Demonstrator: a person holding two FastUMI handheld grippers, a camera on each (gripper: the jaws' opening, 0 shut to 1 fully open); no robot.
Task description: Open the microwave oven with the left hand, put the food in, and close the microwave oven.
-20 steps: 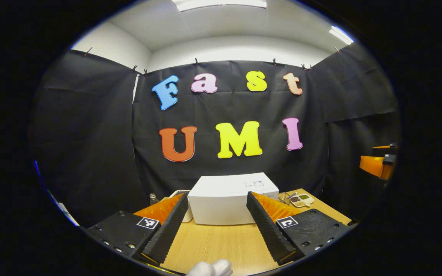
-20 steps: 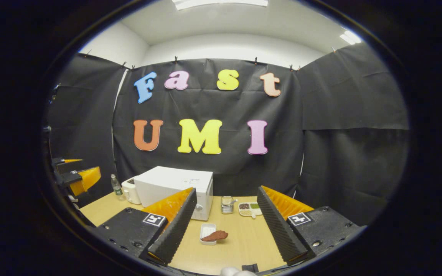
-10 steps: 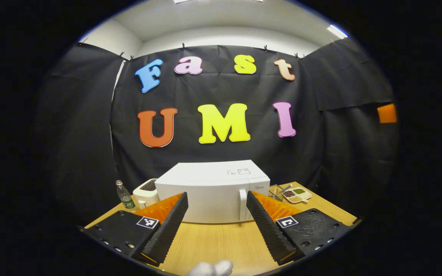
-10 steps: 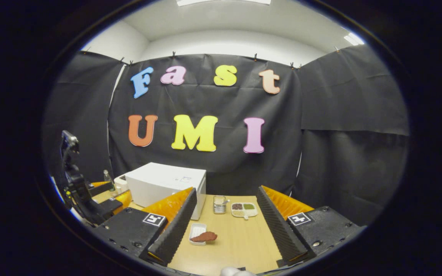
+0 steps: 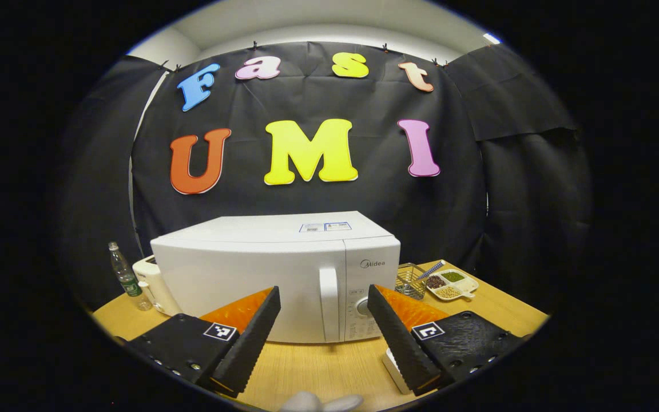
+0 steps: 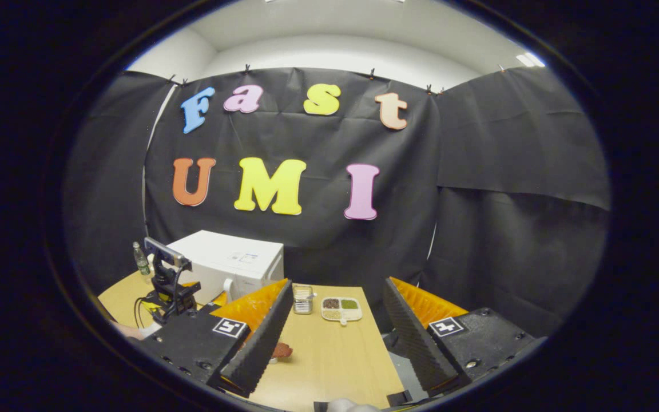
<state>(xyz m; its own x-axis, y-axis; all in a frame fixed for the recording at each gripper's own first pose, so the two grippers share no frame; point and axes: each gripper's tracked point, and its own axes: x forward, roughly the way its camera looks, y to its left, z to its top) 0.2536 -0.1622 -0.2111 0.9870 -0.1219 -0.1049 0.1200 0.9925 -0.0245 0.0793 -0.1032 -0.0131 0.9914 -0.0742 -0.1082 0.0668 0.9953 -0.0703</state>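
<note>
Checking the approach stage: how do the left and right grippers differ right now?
The left gripper frames the microwave handle close up; the right gripper points at bare table, the microwave off to its left. The food lies beside the right gripper's finger, while the left faces the shut door. Both are open and empty.

The white microwave oven stands upright on the wooden bench, door shut, its vertical handle beside the control panel. The reddish-brown food lies on the bench, partly hidden.
</note>
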